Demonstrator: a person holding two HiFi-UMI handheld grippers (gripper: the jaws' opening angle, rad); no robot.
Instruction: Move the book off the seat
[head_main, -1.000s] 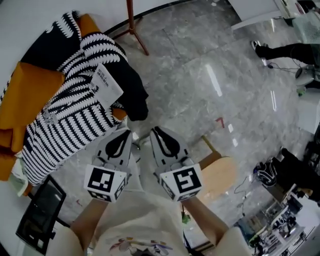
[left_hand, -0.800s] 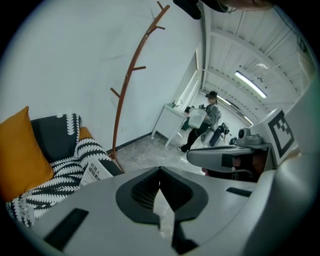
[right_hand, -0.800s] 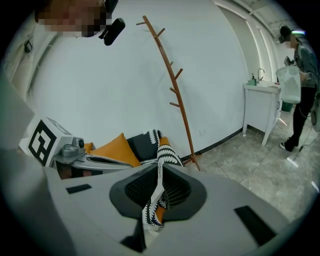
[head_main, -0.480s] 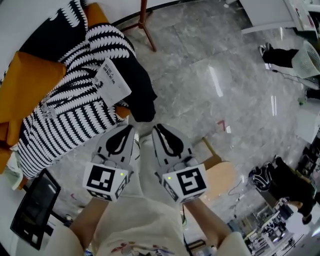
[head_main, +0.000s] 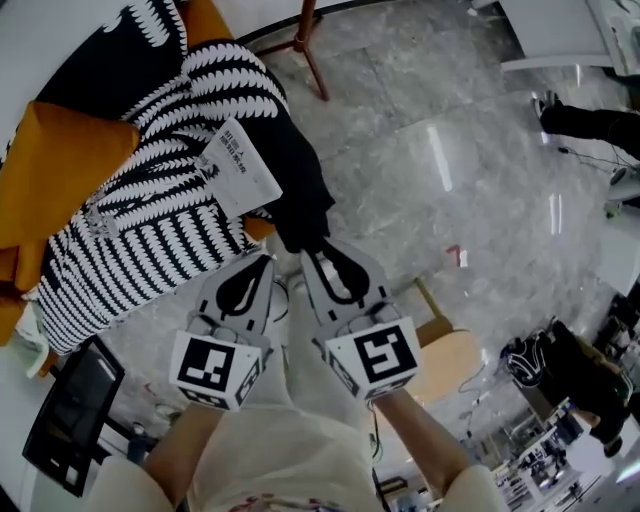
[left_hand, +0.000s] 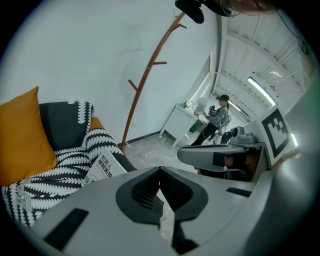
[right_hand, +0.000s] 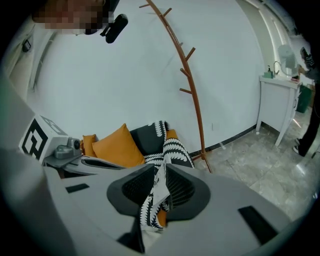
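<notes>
Right gripper (head_main: 314, 258) jaws just opening, nothing between them, left gripper (head_main: 262, 260) pressed together, book (head_main: 240, 168) on striped throw (head_main: 150, 232)

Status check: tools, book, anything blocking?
Left tool shut, empty. Right tool jaws just opening, nothing between them. Book flat on striped throw, untouched, both tools short of it. Nothing on top of it.

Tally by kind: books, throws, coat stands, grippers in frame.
White paperback book: 1
Black-and-white leaf-patterned throw: 1
Reddish wooden coat stand: 1
Hand-held two-jaw grippers: 2, left gripper shut; right gripper jaws have just been opening, nothing between them
Total: 5
</notes>
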